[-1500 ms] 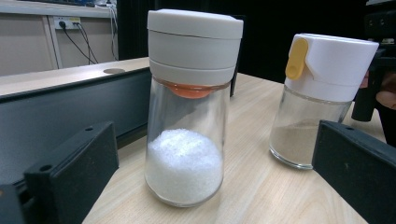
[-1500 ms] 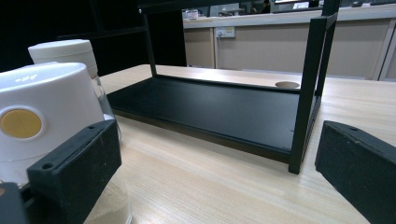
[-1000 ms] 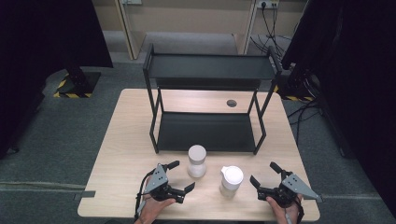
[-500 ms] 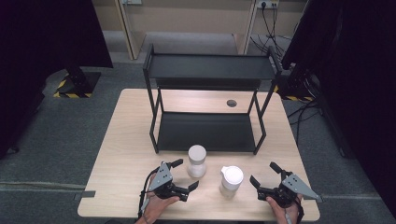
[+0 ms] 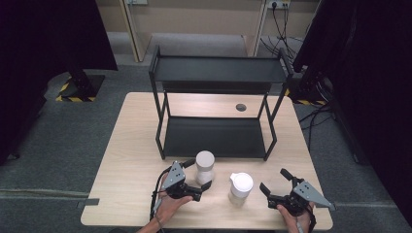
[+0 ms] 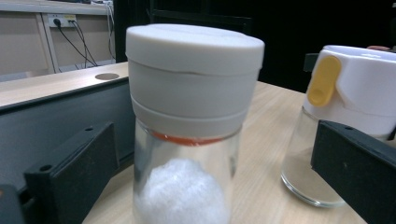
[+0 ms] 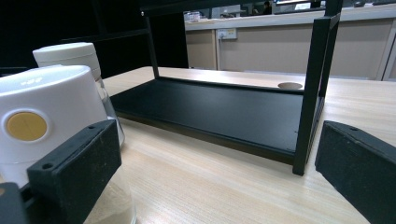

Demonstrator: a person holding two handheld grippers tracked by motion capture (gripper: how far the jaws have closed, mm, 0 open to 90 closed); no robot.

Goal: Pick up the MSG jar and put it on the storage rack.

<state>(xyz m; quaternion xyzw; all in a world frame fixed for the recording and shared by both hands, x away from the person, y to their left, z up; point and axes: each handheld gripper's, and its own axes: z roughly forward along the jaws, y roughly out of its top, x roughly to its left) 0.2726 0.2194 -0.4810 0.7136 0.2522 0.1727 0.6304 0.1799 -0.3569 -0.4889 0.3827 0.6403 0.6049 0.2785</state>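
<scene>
A glass jar with a grey-white lid (image 5: pixel 204 165) stands on the table in front of the black rack; it holds white powder (image 6: pixel 182 196). My left gripper (image 5: pixel 197 174) is open, with one jaw on each side of this jar and neither touching it (image 6: pixel 210 154). A second glass jar with a white lid and a yellow button (image 5: pixel 241 186) stands just to the right (image 6: pixel 345 93). My right gripper (image 5: pixel 274 180) is open near the table's front right, beside that second jar (image 7: pixel 42 121), and it faces the rack's lower shelf (image 7: pixel 217 163).
A black two-level rack (image 5: pixel 216 73) stands at mid-table, with both its top shelf and its lower shelf (image 5: pixel 214 138) bare. Behind it the table has a round cable hole (image 5: pixel 241 107). One rack leg (image 7: pixel 310 98) stands close in front of the right gripper.
My left gripper has edged forward and to the right, so the grey-lidded jar now sits between its jaws. The right gripper and both jars have stayed put.
</scene>
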